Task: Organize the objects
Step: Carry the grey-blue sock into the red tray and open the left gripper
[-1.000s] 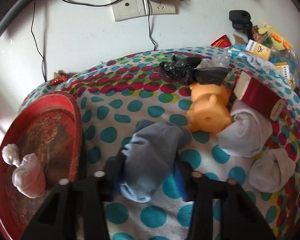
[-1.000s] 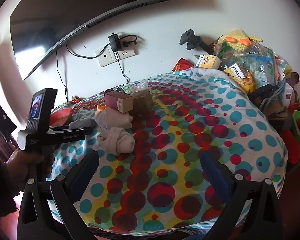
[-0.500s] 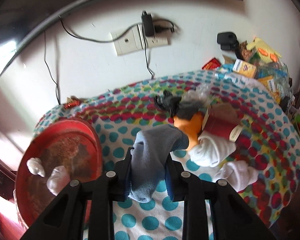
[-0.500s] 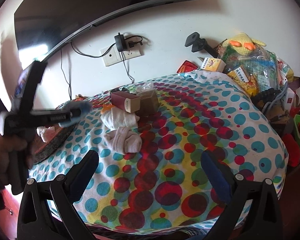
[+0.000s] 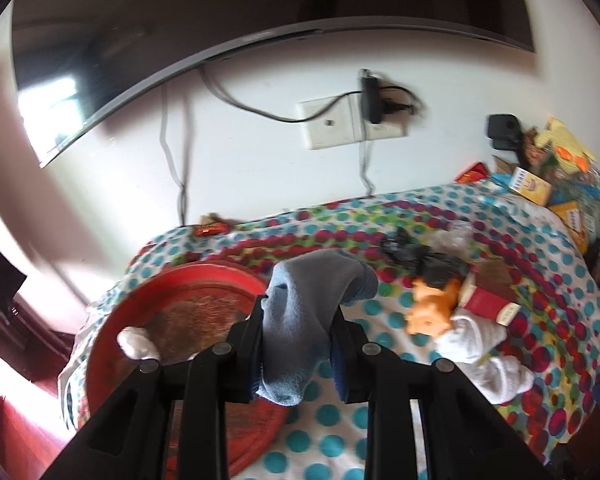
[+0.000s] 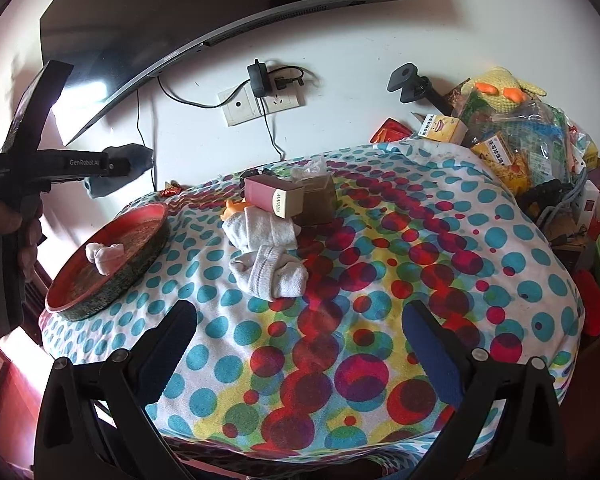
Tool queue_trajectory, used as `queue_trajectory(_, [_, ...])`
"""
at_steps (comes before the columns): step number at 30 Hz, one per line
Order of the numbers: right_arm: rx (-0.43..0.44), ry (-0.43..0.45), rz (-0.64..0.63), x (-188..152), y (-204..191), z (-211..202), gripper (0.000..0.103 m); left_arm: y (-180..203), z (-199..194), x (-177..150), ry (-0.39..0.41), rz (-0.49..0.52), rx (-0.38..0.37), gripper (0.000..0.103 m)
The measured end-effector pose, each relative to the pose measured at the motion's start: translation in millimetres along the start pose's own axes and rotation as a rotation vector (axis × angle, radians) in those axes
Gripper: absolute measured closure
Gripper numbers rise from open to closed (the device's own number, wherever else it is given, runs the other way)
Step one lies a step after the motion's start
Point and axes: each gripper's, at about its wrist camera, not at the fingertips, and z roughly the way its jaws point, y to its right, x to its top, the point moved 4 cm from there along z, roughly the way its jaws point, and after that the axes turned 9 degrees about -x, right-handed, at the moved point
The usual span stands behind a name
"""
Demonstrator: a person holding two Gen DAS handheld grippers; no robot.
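Note:
My left gripper (image 5: 298, 312) is shut on a blue-grey sock (image 5: 308, 312) and holds it in the air above the table, near the right rim of the round red tray (image 5: 188, 280). The same gripper and sock (image 6: 120, 170) show at the far left of the right wrist view, above the tray (image 6: 140, 236). A rolled white sock (image 6: 104, 256) lies in the tray. Two more white socks (image 6: 272, 272) lie mid-table. My right gripper (image 6: 300, 328) is open and empty over the near part of the table.
A maroon box (image 6: 274, 196), a brown packet (image 6: 318, 200), an orange toy (image 5: 432, 308) and a black bag (image 5: 424, 260) sit behind the white socks. Boxes and bags (image 6: 512, 136) pile at the far right. A wall socket with cables (image 6: 260, 98) is behind.
My left gripper closed on the blue-grey sock, lifted it off the table and carried it left toward the red tray. The right gripper stayed open and almost still.

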Motion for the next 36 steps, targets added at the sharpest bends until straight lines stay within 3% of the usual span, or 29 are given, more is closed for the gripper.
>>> queue_trajectory(15, [0.017,-0.021,-0.014,-4,-7,1,0.0,-109,-2,-14,-0.047,-0.129,0.112,0.076])
queue_trajectory(28, [0.023,-0.037,-0.035,-10,-14,6,0.0,-234,-24,-81,-0.105,-0.246,0.22,0.076])
queue_trajectory(36, [0.02,-0.049,-0.054,-15,-19,9,0.0,-239,-10,-113,-0.151,-0.231,0.212,0.076])
